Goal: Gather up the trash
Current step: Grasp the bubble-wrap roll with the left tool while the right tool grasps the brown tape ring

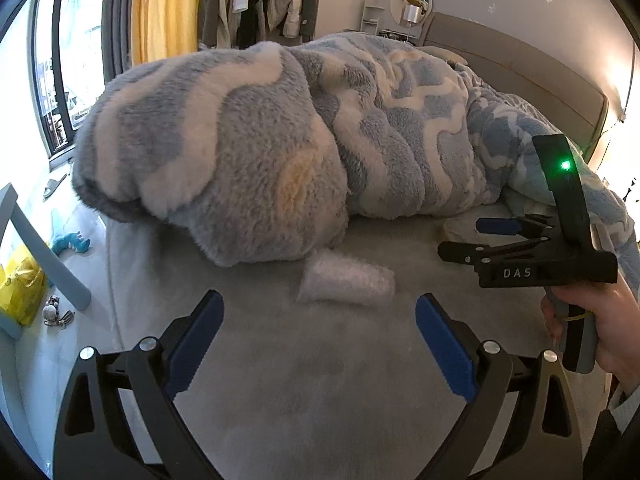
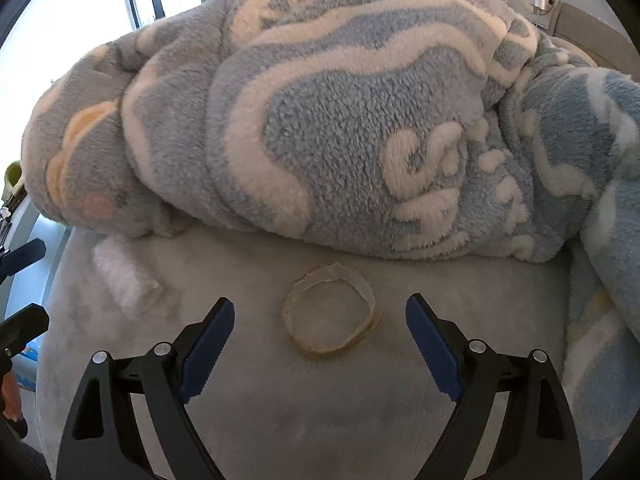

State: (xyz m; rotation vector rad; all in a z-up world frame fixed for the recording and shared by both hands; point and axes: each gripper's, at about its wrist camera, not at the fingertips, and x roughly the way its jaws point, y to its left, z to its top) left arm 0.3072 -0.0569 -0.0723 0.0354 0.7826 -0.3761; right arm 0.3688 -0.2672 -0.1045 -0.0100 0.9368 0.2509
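Trash is lying beside the blanket [image 2: 320, 120] — paper ring [image 2: 330, 312] centring ahead of the gaping right gripper [image 2: 320, 320], left gripper [image 1: 319, 316] also gaping — so pinching one edge looks best.

The heaped fleece blanket [image 2: 320, 120] hides the bed behind it and runs off the right wrist picture's right edge. The left gripper [image 2: 20, 280] shows there only as two dark finger ends at the left edge. On the floor, small metal bits [image 1: 56, 312] are too small to name
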